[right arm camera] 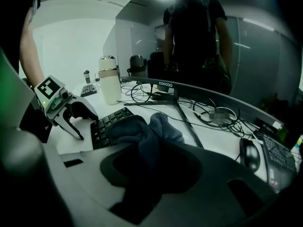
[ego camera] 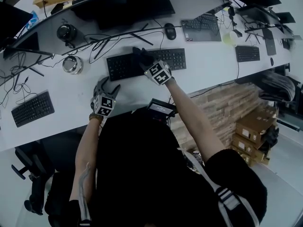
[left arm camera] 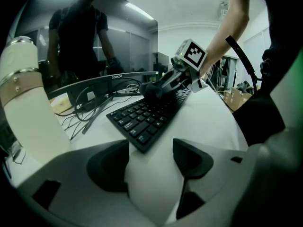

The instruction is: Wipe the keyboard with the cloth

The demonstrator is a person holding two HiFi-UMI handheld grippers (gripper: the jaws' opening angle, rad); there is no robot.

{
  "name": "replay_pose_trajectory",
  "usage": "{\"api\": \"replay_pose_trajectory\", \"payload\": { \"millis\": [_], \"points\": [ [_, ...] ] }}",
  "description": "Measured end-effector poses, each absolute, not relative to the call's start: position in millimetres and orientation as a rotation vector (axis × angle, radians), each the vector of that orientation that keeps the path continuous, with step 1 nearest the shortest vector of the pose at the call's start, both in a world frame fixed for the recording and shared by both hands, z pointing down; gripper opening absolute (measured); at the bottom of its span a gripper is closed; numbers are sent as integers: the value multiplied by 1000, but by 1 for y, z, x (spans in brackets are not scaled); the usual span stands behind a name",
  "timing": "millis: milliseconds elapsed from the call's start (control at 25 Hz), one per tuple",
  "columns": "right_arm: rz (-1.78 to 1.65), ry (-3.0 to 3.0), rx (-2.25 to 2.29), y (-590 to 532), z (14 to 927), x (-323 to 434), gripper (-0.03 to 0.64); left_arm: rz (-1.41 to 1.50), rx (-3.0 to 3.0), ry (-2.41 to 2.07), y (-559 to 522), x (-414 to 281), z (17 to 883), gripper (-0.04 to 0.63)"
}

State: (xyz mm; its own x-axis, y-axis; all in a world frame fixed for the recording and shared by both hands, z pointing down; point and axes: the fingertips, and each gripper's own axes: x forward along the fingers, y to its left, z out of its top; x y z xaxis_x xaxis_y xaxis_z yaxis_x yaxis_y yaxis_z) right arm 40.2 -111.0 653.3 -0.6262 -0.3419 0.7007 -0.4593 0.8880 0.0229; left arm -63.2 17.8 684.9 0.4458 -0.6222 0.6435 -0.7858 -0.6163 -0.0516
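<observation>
A black keyboard (ego camera: 128, 66) lies on the white desk (ego camera: 203, 65) in front of the monitor. My right gripper (ego camera: 145, 60) is over its middle, shut on a dark blue-grey cloth (ego camera: 140, 55) that rests on the keys. In the right gripper view the cloth (right arm camera: 144, 134) bunches between the jaws above the keyboard (right arm camera: 105, 125). My left gripper (ego camera: 109, 85) sits at the keyboard's front left corner, open with nothing between its jaws. The left gripper view shows the keyboard (left arm camera: 142, 119) ahead, with the right gripper (left arm camera: 166, 85) and cloth (left arm camera: 150, 91) on it.
A curved monitor (ego camera: 123, 6) stands behind the keyboard, with cables (ego camera: 102, 41) and a mouse (ego camera: 170, 30). A metal cup (ego camera: 72, 64) and a second keyboard (ego camera: 32, 109) are at the left. A white bottle (right arm camera: 109, 79) stands beyond. More keyboards (ego camera: 247, 53) lie at the right.
</observation>
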Motion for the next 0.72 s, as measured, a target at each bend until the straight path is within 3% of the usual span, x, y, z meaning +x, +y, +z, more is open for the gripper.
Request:
{"api": "replay_pose_trajectory", "payload": {
  "millis": [720],
  "points": [
    [59,-2308,361,-97,654,3,101,929,2441,-1215,18,-64,685,282]
  ]
}}
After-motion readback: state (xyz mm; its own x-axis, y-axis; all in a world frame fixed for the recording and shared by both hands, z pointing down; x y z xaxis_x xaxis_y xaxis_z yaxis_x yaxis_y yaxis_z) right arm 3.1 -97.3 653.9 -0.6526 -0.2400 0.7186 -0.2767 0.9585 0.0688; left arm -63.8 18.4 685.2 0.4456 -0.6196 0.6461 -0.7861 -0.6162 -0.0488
